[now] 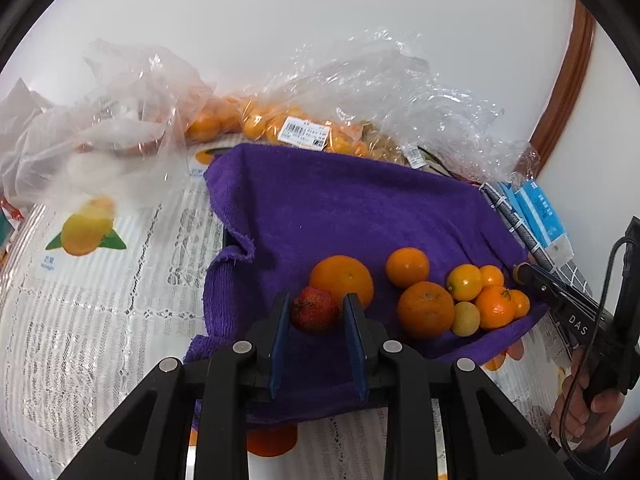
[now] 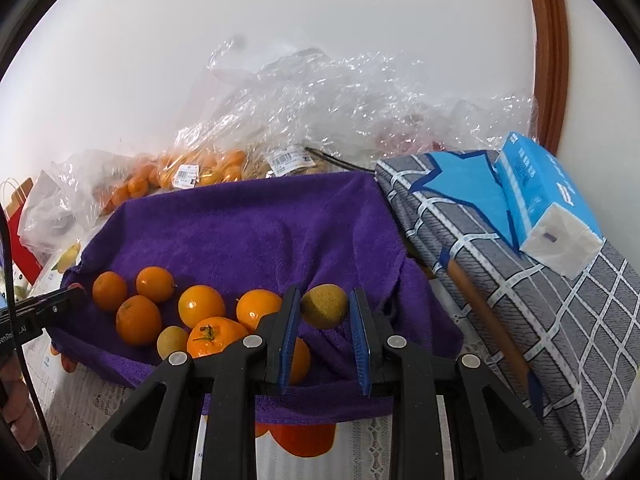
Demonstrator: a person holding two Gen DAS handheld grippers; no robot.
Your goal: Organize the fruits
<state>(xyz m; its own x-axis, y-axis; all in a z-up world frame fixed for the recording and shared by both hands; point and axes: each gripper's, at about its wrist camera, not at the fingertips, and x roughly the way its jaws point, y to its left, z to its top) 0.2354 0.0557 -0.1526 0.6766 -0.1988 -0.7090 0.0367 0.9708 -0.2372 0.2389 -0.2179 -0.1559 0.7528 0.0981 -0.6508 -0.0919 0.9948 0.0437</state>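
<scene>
The left hand-held gripper [image 1: 314,312] squeezed a bumpy red fruit [image 1: 314,310]. The right hand-held gripper [image 2: 325,307] squeezed a round, dull yellow-green fruit [image 2: 324,306] above the purple towel [image 2: 248,232].

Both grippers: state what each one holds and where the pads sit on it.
Left gripper holds a red bumpy fruit, pads on its two opposite sides. Right gripper holds a small yellow-green fruit, pads likewise on its sides.
</scene>
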